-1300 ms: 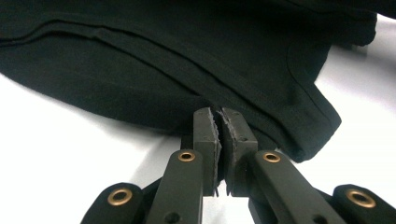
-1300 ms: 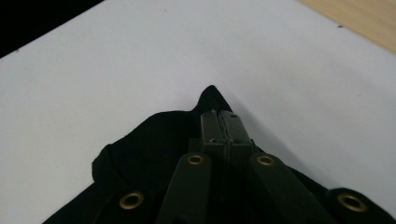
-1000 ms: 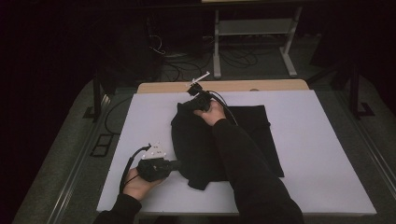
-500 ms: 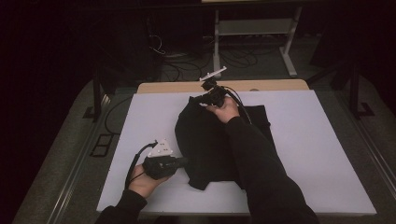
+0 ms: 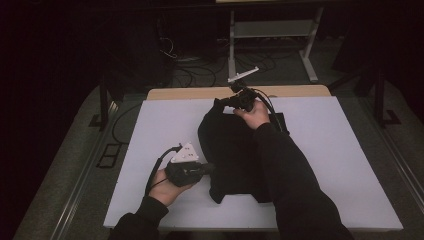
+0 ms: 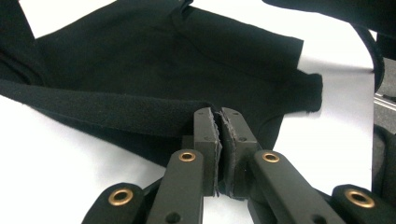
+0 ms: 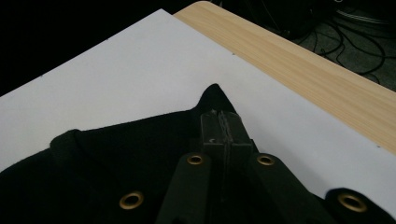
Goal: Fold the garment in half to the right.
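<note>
A white board (image 5: 150,130) covers the bench, with a strip of pale wood (image 5: 190,93) bare along its far edge. Nearest the person, the left gripper (image 5: 207,168) lies low over the board, its jaws closed on a folded edge of the black garment (image 5: 230,150); in the left gripper view the pads meet with black cloth (image 6: 140,70) pinched between them. The garment is spread over the middle of the board, bunched at its left side and flatter to the right. At its far end the right gripper (image 5: 226,102) has its jaws pressed together on a pointed corner of the cloth, lifted just off the board near the wood strip; the right gripper view shows that corner (image 7: 212,95) standing up at the jaw tips. Beyond the bench the room is dark: loose cables (image 5: 195,70) lie on the floor and a pale metal frame (image 5: 272,30) stands at the back.

Against the picture a second ago, the right gripper has gone farther toward the wood strip and higher, drawing the garment's far corner with it, and the left gripper has risen slightly with its edge. The cloth now reaches closer to the far edge
</note>
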The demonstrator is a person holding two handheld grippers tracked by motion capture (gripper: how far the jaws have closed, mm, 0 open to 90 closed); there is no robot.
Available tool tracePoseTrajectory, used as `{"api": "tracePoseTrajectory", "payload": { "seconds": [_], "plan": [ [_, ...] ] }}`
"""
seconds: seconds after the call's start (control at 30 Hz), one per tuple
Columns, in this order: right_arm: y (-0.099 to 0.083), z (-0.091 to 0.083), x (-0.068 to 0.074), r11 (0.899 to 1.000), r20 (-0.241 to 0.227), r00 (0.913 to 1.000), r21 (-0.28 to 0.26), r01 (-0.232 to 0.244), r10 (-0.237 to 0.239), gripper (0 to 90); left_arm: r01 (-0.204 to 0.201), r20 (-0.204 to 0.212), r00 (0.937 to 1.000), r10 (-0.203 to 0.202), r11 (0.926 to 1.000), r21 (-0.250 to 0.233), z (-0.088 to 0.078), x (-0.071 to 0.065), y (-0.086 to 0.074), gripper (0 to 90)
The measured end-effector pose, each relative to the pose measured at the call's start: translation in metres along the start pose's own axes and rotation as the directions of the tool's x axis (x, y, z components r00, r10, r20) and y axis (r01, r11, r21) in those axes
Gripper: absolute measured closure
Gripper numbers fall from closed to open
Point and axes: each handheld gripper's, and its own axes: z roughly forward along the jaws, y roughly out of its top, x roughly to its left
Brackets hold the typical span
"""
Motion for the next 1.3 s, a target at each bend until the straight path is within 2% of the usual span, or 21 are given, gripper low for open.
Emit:
{"api": "tracePoseTrajectory", "payload": {
  "seconds": [0.73,1.3],
  "plan": [
    [-0.008,-0.037,-0.024,0.999,0.048,0.9985,-0.022,-0.025,0.026,88.6,-0.073,0.061,0.9954,0.073,0.9973,0.0,0.036,-0.014,0.043,84.1],
    [-0.016,-0.061,-0.04,0.999,0.076,0.9962,-0.037,-0.04,0.043,88.7,-0.095,0.097,0.9906,0.096,0.9954,-0.008,0.06,-0.022,0.066,84.0]
  ]
}}
